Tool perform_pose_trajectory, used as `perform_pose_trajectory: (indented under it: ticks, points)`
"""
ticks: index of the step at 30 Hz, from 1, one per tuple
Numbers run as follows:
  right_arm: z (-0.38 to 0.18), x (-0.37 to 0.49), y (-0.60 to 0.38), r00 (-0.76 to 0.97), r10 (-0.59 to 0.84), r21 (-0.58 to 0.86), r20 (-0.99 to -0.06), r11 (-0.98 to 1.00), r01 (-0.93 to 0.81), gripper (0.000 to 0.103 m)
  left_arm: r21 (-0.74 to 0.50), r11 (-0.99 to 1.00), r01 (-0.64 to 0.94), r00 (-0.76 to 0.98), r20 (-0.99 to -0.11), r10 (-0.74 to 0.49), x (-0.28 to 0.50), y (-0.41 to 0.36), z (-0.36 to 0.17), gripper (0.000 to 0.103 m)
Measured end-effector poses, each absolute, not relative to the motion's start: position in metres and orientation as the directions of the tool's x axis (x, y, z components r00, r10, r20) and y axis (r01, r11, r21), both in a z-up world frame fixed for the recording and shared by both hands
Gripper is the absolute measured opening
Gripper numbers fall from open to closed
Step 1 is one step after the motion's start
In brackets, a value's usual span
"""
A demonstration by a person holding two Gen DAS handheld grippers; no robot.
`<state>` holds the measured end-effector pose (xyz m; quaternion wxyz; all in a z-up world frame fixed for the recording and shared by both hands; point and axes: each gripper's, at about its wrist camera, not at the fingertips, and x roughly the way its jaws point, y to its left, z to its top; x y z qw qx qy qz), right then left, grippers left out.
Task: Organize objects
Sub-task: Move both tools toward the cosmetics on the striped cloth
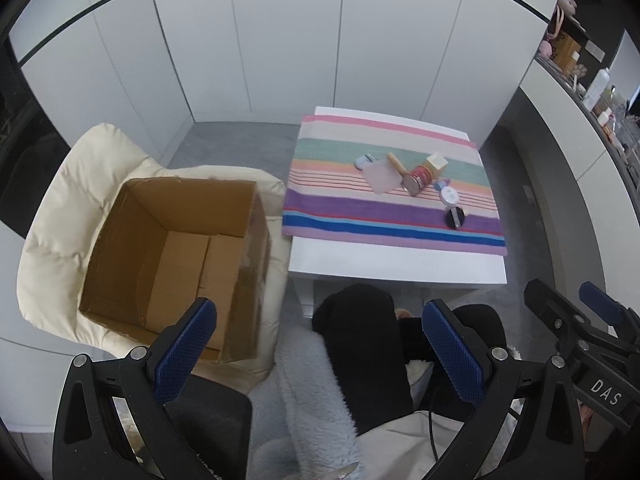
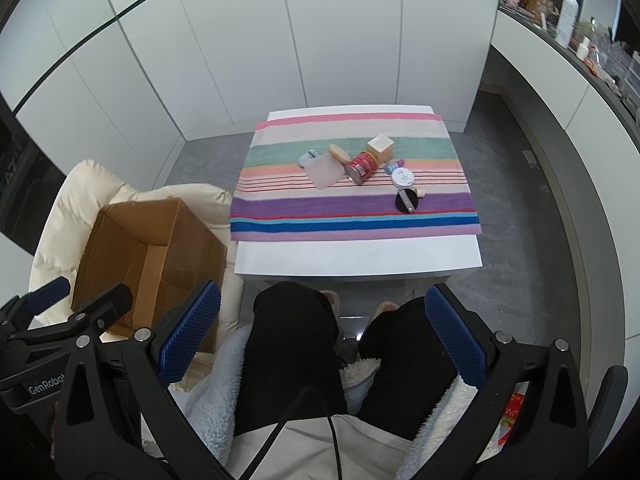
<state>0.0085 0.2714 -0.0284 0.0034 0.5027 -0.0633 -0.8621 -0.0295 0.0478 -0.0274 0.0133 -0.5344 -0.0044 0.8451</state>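
Small objects lie on a striped cloth [image 2: 352,208] on a white table [image 2: 356,258]: a red can [image 2: 361,166] on its side, a cream box [image 2: 380,146], a translucent pink sheet [image 2: 325,172], a white round jar [image 2: 402,178] and a black round disc [image 2: 407,202]. An open, empty cardboard box [image 1: 176,256] sits on a cream cushioned chair [image 1: 56,216] to the table's left. My left gripper [image 1: 318,344] is open and empty, held back over the person's lap. My right gripper [image 2: 322,336] is open and empty, also well short of the table.
The person's black-clad legs [image 2: 296,344] and a fluffy robe [image 2: 212,392] fill the foreground. White cabinet doors [image 2: 240,48] stand behind the table. A counter with bottles [image 2: 568,12] runs along the right. Grey floor [image 2: 516,216] surrounds the table.
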Motion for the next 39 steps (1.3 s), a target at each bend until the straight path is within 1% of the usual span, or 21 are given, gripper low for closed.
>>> perform_pose_trajectory:
  ticks: [12,18,21,24,29,34,39]
  points:
    - [-0.042,0.005,0.325,-0.487,-0.045,0.129,-0.872,-0.982,-0.14,0.103,0.023,-0.995,-0.095,-0.408,-0.913,0.018,-0.043,0.097,-0.037,0.103]
    - [-0.047,0.004,0.355,-0.481,-0.024,0.126,-0.876,-0.975,-0.181,0.103,0.017,-0.993,-0.119,-0.408,-0.912,0.033,-0.054,0.118,-0.043,0.103]
    - [-0.051,0.002,0.373,-0.477,-0.014,0.127,-0.879,-0.971,-0.205,0.103,-0.01,-0.989,-0.146,-0.379,-0.923,0.065,-0.063,0.136,-0.051,0.103]
    - [-0.057,-0.001,0.391,-0.472,-0.028,0.157,-0.881,-0.959,-0.238,0.103,-0.027,-0.985,-0.171,-0.368,-0.926,0.09,-0.071,0.155,-0.058,0.103]
    - [-0.069,-0.006,0.416,-0.459,-0.013,0.155,-0.888,-0.949,-0.273,0.103,-0.008,-0.974,-0.226,-0.347,-0.934,0.088,-0.086,0.184,-0.071,0.103]
    - [-0.079,-0.015,0.43,-0.459,-0.003,0.155,-0.888,-0.943,-0.295,0.103,-0.026,-0.972,-0.232,-0.322,-0.941,0.102,-0.102,0.191,-0.086,0.103]
    - [-0.098,-0.032,0.446,-0.438,-0.015,0.176,-0.899,-0.928,-0.33,0.103,-0.007,-0.977,-0.211,-0.304,-0.95,0.073,-0.121,0.183,-0.105,0.103]
